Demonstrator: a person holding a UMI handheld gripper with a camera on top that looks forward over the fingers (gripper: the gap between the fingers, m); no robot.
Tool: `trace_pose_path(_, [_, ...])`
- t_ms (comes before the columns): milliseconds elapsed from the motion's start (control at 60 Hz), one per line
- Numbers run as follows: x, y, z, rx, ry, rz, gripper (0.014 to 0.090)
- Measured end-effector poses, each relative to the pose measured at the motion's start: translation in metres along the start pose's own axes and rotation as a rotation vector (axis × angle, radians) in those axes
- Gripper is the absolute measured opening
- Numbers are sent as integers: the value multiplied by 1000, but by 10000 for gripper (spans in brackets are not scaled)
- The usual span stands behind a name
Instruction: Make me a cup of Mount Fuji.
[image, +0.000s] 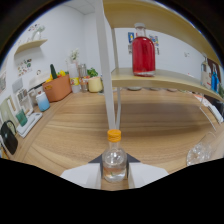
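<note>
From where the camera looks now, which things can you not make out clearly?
- Small bottle with orange cap: it stands between the hand-held gripper fingers; its base is hidden behind them, so contact is unclear.
- Clear glass: cut off at the view's edge.
- Wall pictures: too small to read.
- Red bottle: contents unknown.

Two bottles (114, 161) (143, 50), one glass (202, 150)

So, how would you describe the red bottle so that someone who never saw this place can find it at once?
Look beyond the wooden counter to the light wooden shelf raised above it. The red bottle stands alone on that shelf, upright, before the white wall. It is large and filled with red liquid, unlike the small clear bottle with the orange cap, which stands between the jaws.
</note>
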Motion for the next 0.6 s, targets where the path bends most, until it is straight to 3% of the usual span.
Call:
trace_pose_path(267, [-2, 11, -9, -32, -17, 7, 375])
trace_pose_path(383, [-5, 14, -15, -32, -27, -9, 452])
trace_pose_path(500, [-7, 15, -24, -35, -36, -36, 614])
trace_pose_path(550, [-9, 8, -33, -19, -52, -47, 789])
trace_pose_path(600, [-9, -2, -46, 8, -67, -54, 844])
